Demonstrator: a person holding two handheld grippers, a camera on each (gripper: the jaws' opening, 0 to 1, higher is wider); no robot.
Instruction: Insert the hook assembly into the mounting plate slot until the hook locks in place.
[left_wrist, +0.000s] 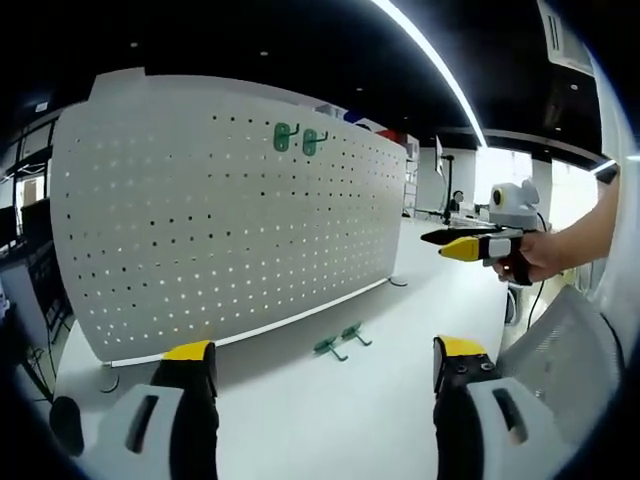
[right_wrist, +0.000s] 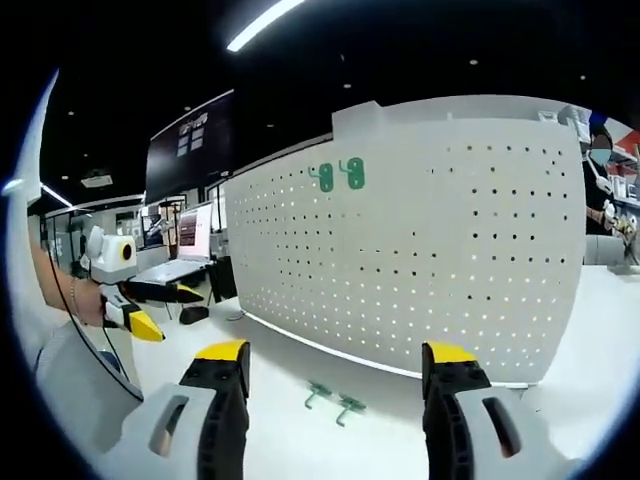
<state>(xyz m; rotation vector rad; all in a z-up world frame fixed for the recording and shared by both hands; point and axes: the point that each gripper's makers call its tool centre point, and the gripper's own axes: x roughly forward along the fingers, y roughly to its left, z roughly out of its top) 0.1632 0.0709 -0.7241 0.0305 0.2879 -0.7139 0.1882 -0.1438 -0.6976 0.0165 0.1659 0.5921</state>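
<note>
Your left gripper (left_wrist: 325, 372) hangs spread and empty. Past it, two green hooks (left_wrist: 341, 341) lie loose on the table (left_wrist: 300, 420) near the pegboard (left_wrist: 220, 220), ready for pickup; two mounted hooks (left_wrist: 299, 139) show the target. Your right gripper (right_wrist: 335, 375), also spread, carries nothing.

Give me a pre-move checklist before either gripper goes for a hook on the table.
1. Left gripper open and empty: ok.
2. Right gripper open and empty: ok.
3. Two loose green hooks lying free on the white table, in front of both grippers: ok.
4. Pegboard upright, with many free holes: ok.
5. Two green hooks already mounted near the top of the board, leaving room beside them: ok.
6. Which way the loose hooks' prongs face: cannot tell, too small.
</note>
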